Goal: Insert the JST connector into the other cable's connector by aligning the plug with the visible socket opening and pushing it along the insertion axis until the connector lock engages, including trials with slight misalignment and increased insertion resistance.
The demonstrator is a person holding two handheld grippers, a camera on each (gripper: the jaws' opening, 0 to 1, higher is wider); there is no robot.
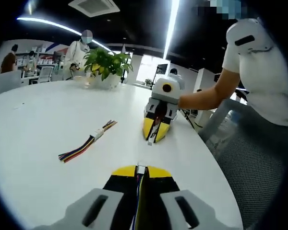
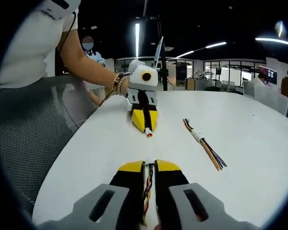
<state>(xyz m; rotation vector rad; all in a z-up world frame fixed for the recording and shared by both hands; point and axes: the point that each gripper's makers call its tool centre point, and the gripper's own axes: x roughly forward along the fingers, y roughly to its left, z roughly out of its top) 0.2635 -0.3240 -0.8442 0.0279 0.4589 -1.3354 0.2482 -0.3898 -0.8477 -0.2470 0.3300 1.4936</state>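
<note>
My left gripper [image 1: 141,171] is shut on a cable whose white JST connector [image 1: 141,168] pokes out between the yellow jaw tips. Across the white table [image 1: 48,124], my right gripper [image 1: 154,132] faces it, shut on the other cable with a white connector [image 1: 151,140] at its tip. In the right gripper view, my right gripper [image 2: 149,166] pinches coloured wires [image 2: 147,189], and the left gripper [image 2: 145,123] points back at it with its connector [image 2: 148,132] showing. The two connectors are well apart, roughly facing each other.
A spare bundle of coloured wires [image 1: 89,141] [image 2: 204,143] lies loose on the table beside the line between the grippers. A potted plant [image 1: 105,64] stands at the far edge. A person's arm [image 1: 206,93] and a mesh chair [image 1: 254,158] are by the table edge.
</note>
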